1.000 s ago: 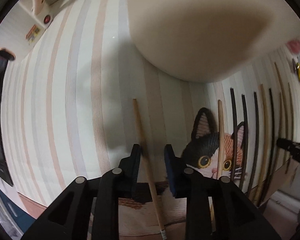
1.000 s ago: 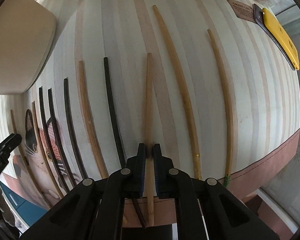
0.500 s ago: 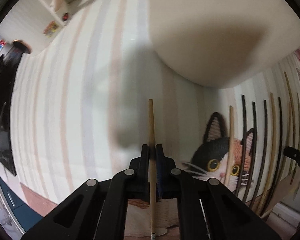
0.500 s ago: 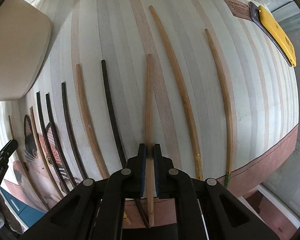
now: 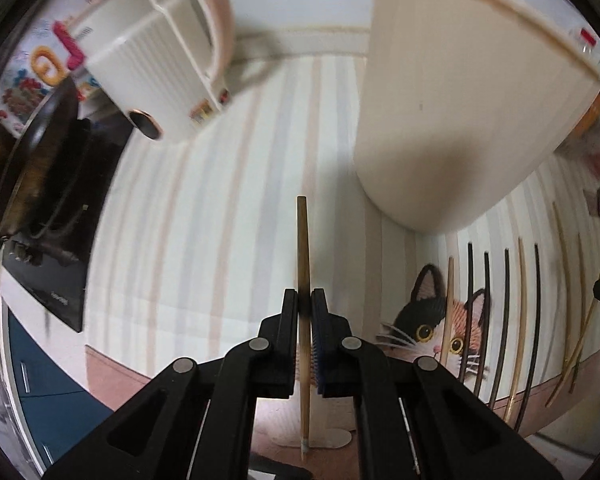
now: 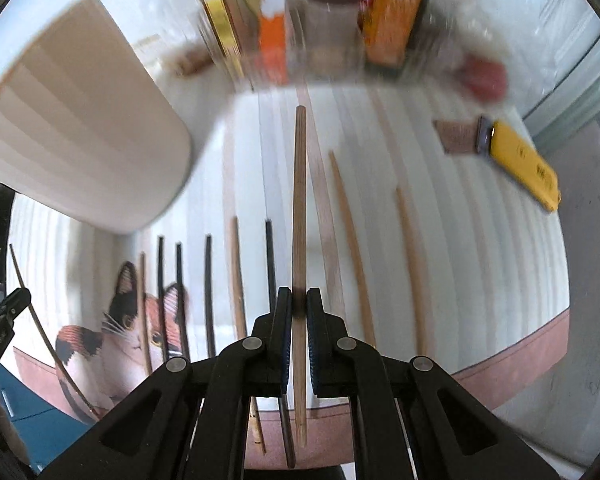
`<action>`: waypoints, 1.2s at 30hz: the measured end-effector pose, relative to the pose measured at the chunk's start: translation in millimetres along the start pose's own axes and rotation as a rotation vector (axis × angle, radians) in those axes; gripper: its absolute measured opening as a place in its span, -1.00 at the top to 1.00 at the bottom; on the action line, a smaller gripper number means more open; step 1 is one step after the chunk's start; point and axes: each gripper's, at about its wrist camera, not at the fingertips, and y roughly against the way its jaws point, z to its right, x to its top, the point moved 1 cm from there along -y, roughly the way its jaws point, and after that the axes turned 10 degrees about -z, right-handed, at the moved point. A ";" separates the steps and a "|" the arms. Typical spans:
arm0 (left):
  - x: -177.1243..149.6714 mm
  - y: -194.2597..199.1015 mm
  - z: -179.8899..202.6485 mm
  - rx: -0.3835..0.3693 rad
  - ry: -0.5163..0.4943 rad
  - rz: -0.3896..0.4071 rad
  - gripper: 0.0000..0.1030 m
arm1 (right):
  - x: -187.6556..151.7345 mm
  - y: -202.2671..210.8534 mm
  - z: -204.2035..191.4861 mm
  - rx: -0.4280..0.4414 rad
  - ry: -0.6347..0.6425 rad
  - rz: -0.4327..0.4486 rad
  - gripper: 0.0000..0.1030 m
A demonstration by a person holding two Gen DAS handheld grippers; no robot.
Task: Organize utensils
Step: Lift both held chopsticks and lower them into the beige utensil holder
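Note:
My left gripper [image 5: 305, 300] is shut on a light wooden chopstick [image 5: 302, 248] and holds it lifted above the striped mat [image 5: 188, 216]. My right gripper [image 6: 299, 300] is shut on another wooden chopstick [image 6: 299, 200], also lifted off the mat. Several black and wooden chopsticks [image 6: 208, 280] lie in a row on the mat, over the cat picture [image 6: 120, 320]; they also show in the left wrist view [image 5: 508, 312]. A tall cream holder [image 5: 452, 112] stands behind the row; it also shows in the right wrist view [image 6: 76, 140].
A white and pink appliance [image 5: 156, 64] and a black pan [image 5: 40, 152] sit at the far left. A yellow tool [image 6: 524, 164], jars and boxes [image 6: 332, 12] stand at the back right. The mat's pink front border [image 6: 520, 368] runs near the table edge.
Both grippers have lifted and tilted up with their chopsticks; the left one closed on its chopstick a second ago. More of the back of the table now shows.

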 end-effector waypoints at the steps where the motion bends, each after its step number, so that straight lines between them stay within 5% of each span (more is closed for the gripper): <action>1: 0.8 8.4 4.8 0.001 0.004 0.009 0.93 | -0.5 5.7 -0.7 0.012 0.001 0.013 0.86; 6: -29.3 35.6 1.0 -0.002 0.032 0.056 0.93 | 6.3 29.3 -9.3 0.054 0.009 0.076 0.86; 14: 0.4 41.4 16.0 -0.024 0.087 0.112 0.93 | 16.2 52.8 -23.6 0.102 0.052 0.127 0.86; 36: 19.9 138.4 13.9 0.046 0.077 0.376 0.93 | 49.0 117.2 -86.3 0.167 0.148 0.260 0.86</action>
